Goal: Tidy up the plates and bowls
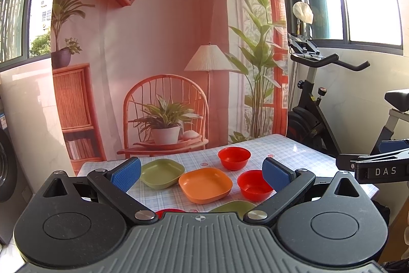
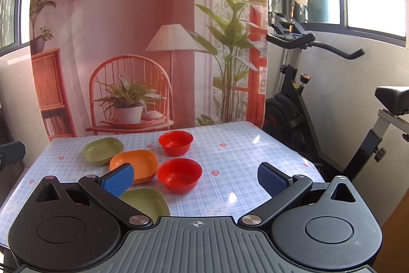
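Six dishes on the worktop [image 2: 230, 152], checked cloth, backdrop curtain [image 2: 127, 30] behind the far edge. Left to right:

- far left: green plate [image 2: 103, 150], square, just beside the orange plate [image 2: 133, 164] to its right (touching or not, can't tell).
- near left: red bowl [image 1: 170, 211], only a sliver of rim showing above the left gripper body in the left wrist view.
- near centre: second green plate [image 2: 147, 202], partly hidden behind the right gripper's left finger.
- centre: near red bowl [image 2: 179, 175], upright, just right of the orange plate.
- behind it, farther back: far red bowl [image 2: 175, 142], upright, standing apart from the rest.

Left gripper [image 1: 202, 174]: jaws spread wide, holding nothing, hovering over the near left part of the worktop with the orange plate framed between the blue pads.

Right gripper [image 2: 196, 181]: jaws also spread wide, nothing in them, above the near edge; near red bowl sits between the pads in view.

Right half of the worktop carries only the cloth print. Exercise bike [image 2: 301, 94] stands off the right side by the window.
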Demonstrator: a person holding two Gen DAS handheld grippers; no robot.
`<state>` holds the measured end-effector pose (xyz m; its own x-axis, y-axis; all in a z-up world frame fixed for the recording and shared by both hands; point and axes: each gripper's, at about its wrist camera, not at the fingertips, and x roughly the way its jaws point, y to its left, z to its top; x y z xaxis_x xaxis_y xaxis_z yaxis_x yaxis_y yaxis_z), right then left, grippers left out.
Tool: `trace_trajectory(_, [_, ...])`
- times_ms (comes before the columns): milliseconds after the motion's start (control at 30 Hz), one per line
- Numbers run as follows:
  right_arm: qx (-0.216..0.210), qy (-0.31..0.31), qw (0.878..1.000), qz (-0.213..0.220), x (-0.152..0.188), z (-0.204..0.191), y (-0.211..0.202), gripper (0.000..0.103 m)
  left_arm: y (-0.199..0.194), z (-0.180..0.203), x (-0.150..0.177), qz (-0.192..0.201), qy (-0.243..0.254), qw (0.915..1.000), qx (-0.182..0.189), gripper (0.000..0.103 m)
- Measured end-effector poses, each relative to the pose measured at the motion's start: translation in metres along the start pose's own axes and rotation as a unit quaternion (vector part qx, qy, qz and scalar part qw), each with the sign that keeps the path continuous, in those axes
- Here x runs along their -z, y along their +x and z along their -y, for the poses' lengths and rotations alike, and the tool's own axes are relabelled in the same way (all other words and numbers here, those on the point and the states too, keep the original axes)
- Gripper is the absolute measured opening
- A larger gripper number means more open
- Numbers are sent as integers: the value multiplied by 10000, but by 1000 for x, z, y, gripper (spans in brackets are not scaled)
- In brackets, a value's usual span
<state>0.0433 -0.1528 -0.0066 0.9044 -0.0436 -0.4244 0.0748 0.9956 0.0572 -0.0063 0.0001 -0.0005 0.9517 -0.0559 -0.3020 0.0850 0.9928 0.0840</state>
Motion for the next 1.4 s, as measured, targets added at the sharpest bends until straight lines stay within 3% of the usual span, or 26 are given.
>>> trace_trajectory(1400, [-61,26,10000,-35,3,1,4,103,2,-3,0,-40,-83,10000,-1,102])
